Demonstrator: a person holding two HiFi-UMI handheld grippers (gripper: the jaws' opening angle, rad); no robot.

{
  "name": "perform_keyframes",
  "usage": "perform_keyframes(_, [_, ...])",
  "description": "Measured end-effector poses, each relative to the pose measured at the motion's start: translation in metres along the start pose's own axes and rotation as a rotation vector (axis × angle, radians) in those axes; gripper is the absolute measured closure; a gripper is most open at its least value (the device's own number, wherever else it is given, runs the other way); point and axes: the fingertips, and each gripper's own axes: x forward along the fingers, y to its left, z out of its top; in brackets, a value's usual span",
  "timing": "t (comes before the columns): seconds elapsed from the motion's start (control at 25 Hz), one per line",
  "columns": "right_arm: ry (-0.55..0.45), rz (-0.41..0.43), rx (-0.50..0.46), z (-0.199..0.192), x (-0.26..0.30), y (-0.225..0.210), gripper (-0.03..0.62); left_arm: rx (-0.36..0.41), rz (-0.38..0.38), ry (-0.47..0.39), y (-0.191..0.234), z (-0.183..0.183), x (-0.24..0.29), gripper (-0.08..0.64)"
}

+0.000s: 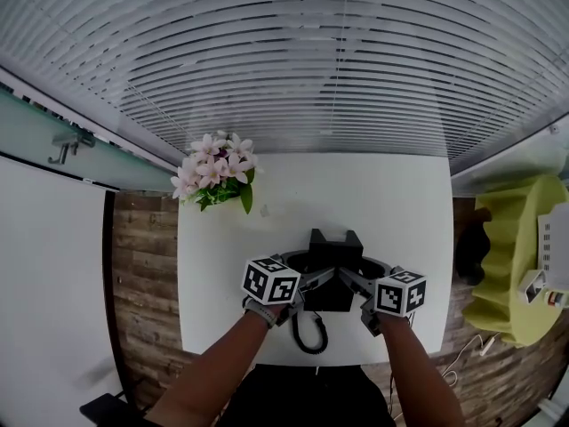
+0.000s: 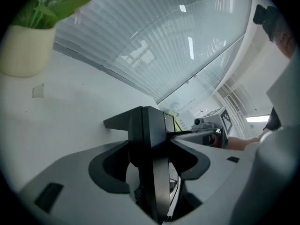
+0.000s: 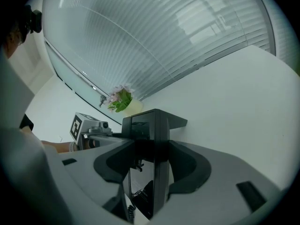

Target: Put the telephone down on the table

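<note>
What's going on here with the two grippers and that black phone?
A person holds a gripper in each hand. The left gripper and right gripper both have their jaws shut on the black telephone, one from each side, over the white table. Whether it already rests there is unclear.

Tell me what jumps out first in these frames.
A black telephone sits at the centre of everything, near the front edge of the white table. It is clamped from both sides by the left hand-held gripper and the right hand-held gripper. A pot of pink flowers stands at the table's far left corner, and a yellow-green chair stands off to the right.
</note>
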Motion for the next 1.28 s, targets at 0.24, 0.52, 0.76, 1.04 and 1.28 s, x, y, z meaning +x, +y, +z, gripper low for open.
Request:
perform_keyframes(0.24, [0.032, 0.002, -0.024, 0.001, 0.0, 0.0, 0.356, 0.024, 0.086, -0.004, 0.005, -0.007, -0.001, 0.288])
perform_keyframes(0.52, [-0.009, -0.051, -0.142, 0.014, -0.02, 0.013, 0.341, 0.077, 0.176, -0.155, -0.007, 0.017, -0.041, 0.287])
perform_keyframes(0.76, [-0.088, -0.05, -0.316, 0.044, -0.058, 0.055, 0.341, 0.19, 0.21, -0.286, -0.055, 0.052, -0.086, 0.287])
perform_keyframes(1.04, [-0.237, 0.048, -0.481, 0.065, -0.12, 0.13, 0.342, 0.337, 0.212, -0.341, -0.134, 0.061, -0.117, 0.288])
perform_keyframes(1.28, [-0.409, 0.113, -0.584, 0.079, -0.174, 0.186, 0.342, 0.524, 0.227, -0.441, -0.205, 0.075, -0.144, 0.29])
